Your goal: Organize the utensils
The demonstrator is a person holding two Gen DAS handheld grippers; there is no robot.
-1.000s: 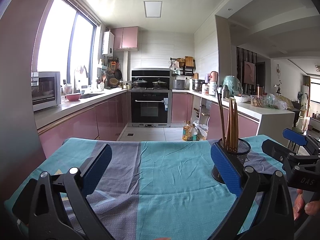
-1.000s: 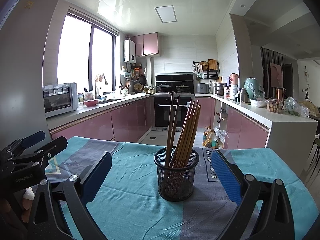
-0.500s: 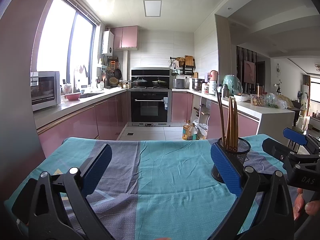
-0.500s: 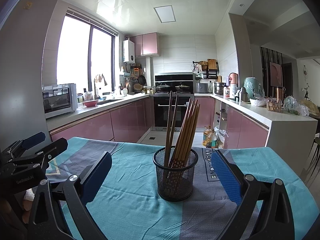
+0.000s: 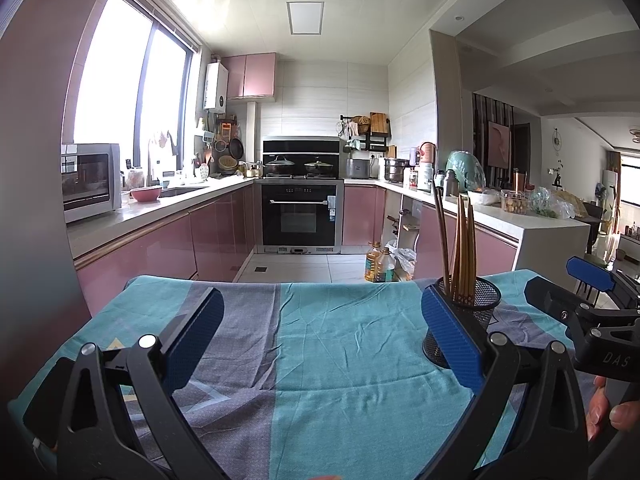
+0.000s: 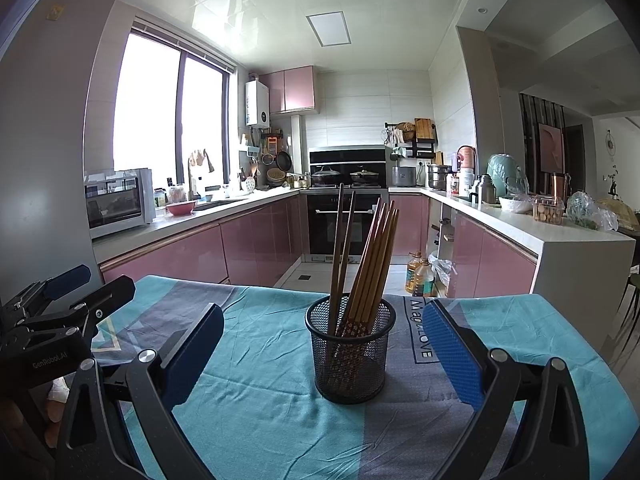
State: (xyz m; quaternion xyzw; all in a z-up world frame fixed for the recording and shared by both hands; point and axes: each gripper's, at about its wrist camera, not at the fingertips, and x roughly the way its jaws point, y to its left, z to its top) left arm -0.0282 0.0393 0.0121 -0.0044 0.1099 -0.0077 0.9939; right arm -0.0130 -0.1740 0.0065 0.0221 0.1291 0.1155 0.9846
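Barely moved anything over the last second. Kept the left hand-held gripper (image 5: 320, 312) spread wide over the tablecloth (image 5: 340, 352), with nothing between its blue pads (image 5: 452, 344). Kept the right hand-held gripper (image 6: 322, 320) equally wide and equally empty, and parked low over the tabletop.

Just ahead of the right one, at twelve o'clock, found the black mesh holder (image 6: 350, 360) standing upright on the cloth, framed by the two pads but touched by neither. From the left wrist view, placed the same holder at about two o'clock, partly hidden behind that gripper's right pad. Counted no exact number, but saw the chopsticks (image 6: 368, 260) bundled inside it: two darker ones near upright toward eleven o'clock, the lighter ones fanned toward one o'clock. Spotted no loose utensil anywhere on the visible cloth.

Judged from this stillness, and from the gathered chopsticks, that the sorting was probably finished or nearly so, with no grasp being set up. Could not rule out items lying outside either view.

Farther off, beyond the tabletop edge, noted oil bottles (image 6: 418, 276) on the floor at one o'clock and the oven (image 6: 344, 220) at twelve.
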